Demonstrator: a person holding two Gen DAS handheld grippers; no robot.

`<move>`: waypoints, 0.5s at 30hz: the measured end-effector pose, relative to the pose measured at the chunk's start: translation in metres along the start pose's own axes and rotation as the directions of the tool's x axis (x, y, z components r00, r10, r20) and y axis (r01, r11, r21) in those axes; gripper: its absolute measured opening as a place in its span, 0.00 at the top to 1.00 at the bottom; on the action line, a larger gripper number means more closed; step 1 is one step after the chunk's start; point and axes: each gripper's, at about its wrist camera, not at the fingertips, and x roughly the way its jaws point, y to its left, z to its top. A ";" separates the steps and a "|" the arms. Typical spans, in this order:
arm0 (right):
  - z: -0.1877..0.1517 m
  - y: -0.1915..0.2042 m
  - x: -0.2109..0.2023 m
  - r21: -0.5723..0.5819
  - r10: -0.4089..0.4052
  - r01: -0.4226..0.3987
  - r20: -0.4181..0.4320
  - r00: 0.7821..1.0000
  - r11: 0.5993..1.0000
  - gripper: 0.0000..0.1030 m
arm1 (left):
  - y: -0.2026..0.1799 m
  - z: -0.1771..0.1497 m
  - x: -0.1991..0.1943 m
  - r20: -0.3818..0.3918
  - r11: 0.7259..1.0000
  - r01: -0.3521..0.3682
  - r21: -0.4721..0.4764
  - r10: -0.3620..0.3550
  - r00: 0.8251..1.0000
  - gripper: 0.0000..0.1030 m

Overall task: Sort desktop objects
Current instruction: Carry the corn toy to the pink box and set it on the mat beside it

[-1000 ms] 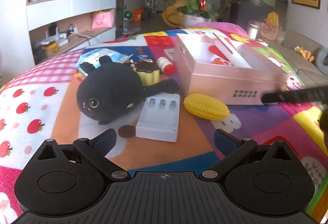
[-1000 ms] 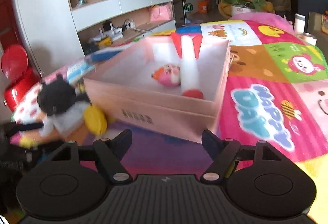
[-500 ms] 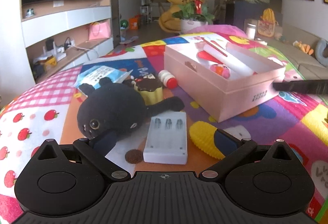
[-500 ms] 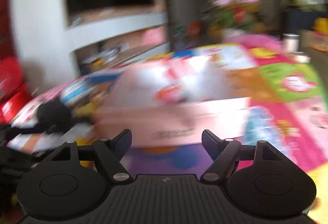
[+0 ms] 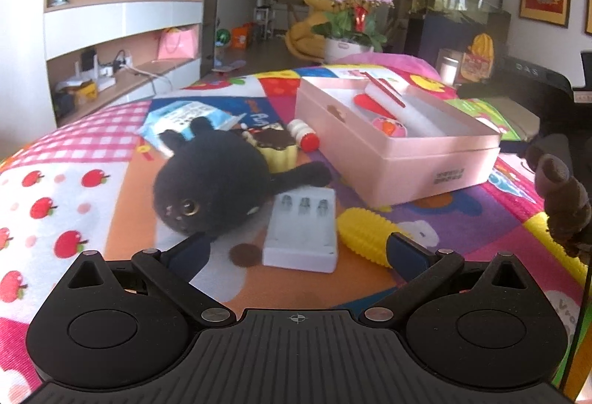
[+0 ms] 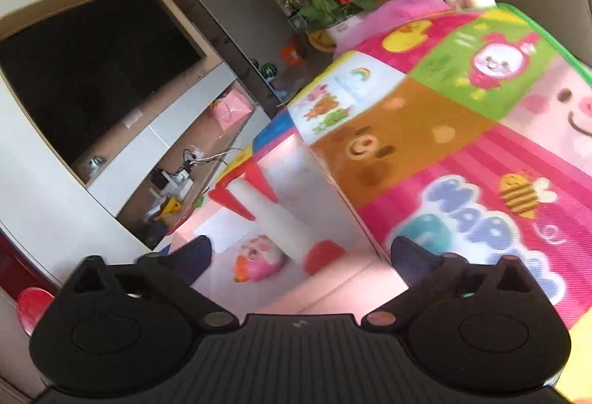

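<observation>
In the left wrist view my left gripper point(image 5: 299, 252) stands open low over the mat. A white battery charger point(image 5: 301, 234) lies between its fingers' lines, untouched. A black cat plush point(image 5: 214, 182) lies to the left and a yellow ribbed toy point(image 5: 364, 232) touches the right fingertip's edge. The open pink box point(image 5: 399, 160) sits behind on the right. In the right wrist view my right gripper point(image 6: 303, 256) is rolled over that pink box point(image 6: 333, 289), its jaws opening wide with nothing pressed between them. Inside lie a white roll with red ends point(image 6: 281, 219) and a pink round toy point(image 6: 259, 261).
A toy cupcake point(image 5: 275, 147), a red-and-white bottle point(image 5: 303, 137) and a blue booklet point(image 5: 185, 115) lie behind the plush. A person's hand point(image 5: 562, 197) is at the right edge. The colourful play mat point(image 6: 462, 152) spreads right of the box. A TV shelf unit point(image 5: 122, 34) stands beyond.
The right view has rolled sharply and come nearer over the box, and its jaws stand wider apart. The left gripper has barely moved; the dark bar at its right edge is gone.
</observation>
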 end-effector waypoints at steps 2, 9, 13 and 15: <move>-0.006 0.020 0.006 -0.065 0.033 -0.034 -0.018 0.999 0.997 0.00 | 0.005 -0.001 -0.001 0.000 1.000 -0.004 -0.012 0.004 1.000 0.00; -0.031 0.068 -0.022 -0.301 0.033 -0.009 0.073 0.997 0.954 0.00 | 0.020 -0.005 -0.006 -0.013 0.997 -0.025 -0.071 0.024 1.000 0.00; -0.074 0.098 -0.046 -0.529 0.061 -0.062 -0.019 0.998 0.846 0.14 | 0.031 -0.004 -0.005 -0.014 0.991 -0.053 -0.127 0.051 0.999 0.00; -0.097 0.108 -0.045 -0.593 0.043 -0.089 -0.091 0.995 0.801 0.25 | 0.036 -0.003 -0.007 -0.005 0.986 -0.059 -0.158 0.059 0.998 0.00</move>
